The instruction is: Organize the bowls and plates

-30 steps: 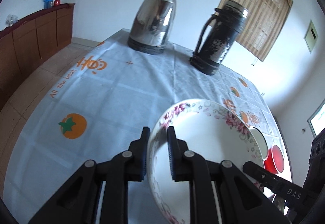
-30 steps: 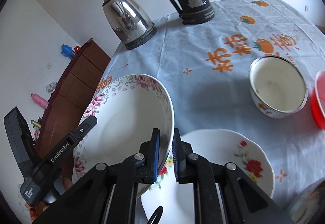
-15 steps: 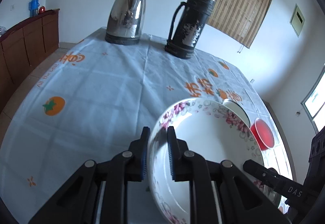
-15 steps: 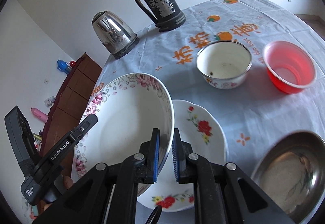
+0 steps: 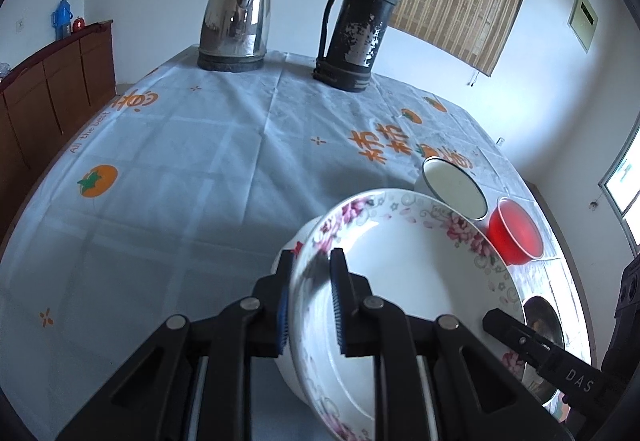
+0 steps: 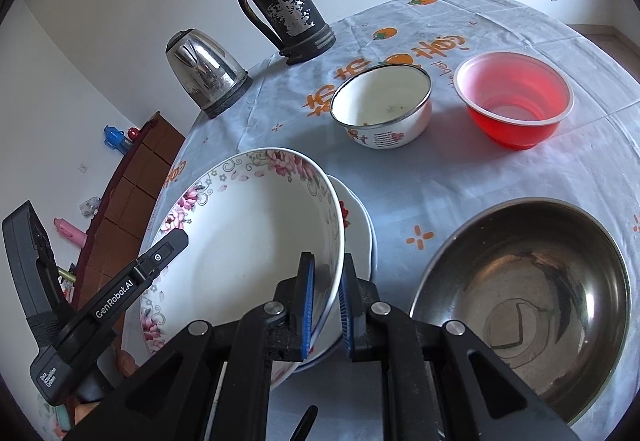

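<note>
Both grippers hold one large white bowl with pink flowers, also in the left wrist view. My left gripper is shut on its left rim. My right gripper is shut on its right rim. The bowl sits tilted just over a white plate with red flowers, mostly hidden beneath it. I cannot tell if they touch. A white enamel bowl, a red plastic bowl and a steel bowl stand on the table to the right.
A steel kettle and a black thermos stand at the table's far side. A light blue cloth with orange prints covers the table. A brown sideboard stands along the left wall.
Both grippers have carried the flowered bowl to the right and lower, over the red-flowered plate. The steel bowl and red bowl have come closer in the right wrist view.
</note>
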Demonstrator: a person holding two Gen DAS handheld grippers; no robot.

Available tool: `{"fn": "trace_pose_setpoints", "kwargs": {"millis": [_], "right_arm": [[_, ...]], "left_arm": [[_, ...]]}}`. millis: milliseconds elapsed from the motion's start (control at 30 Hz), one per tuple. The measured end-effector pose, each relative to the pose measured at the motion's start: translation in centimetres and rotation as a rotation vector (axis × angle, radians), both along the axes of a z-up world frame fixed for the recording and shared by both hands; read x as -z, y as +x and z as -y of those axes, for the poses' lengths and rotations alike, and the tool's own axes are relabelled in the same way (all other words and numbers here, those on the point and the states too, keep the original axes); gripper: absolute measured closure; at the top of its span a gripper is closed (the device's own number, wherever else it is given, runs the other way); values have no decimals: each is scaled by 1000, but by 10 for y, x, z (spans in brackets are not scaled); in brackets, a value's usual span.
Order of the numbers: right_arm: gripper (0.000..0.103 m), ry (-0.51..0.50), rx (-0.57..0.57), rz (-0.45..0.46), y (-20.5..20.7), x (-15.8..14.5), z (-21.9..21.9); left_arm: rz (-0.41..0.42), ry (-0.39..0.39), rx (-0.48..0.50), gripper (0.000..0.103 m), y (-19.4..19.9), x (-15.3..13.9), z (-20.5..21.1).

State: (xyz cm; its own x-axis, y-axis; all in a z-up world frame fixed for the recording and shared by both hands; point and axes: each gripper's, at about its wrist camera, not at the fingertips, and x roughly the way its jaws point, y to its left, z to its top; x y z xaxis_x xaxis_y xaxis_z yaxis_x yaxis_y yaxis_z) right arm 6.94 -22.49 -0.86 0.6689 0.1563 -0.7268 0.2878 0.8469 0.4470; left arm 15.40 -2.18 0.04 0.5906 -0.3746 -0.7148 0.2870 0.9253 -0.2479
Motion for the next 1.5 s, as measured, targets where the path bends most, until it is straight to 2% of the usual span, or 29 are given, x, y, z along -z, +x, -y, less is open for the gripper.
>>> {"fn": "trace_pose_setpoints", "kwargs": {"millis": [667,967,1167,1500], "right_arm": [[90,-56,-8,-24,0,9,0],[88,-175,-47,-77,8,7,-11],[88,-219,-56,-105,13,6,-13],[80,-335,-111,-190,26,6,-26]], "left_arm": [[-24,13,-5,87,-1,17,6],[-47,35,-17,87,3,28,7],[-32,57,-15,87,3,28,10],[4,105,-25,87,2,26,13]]}}
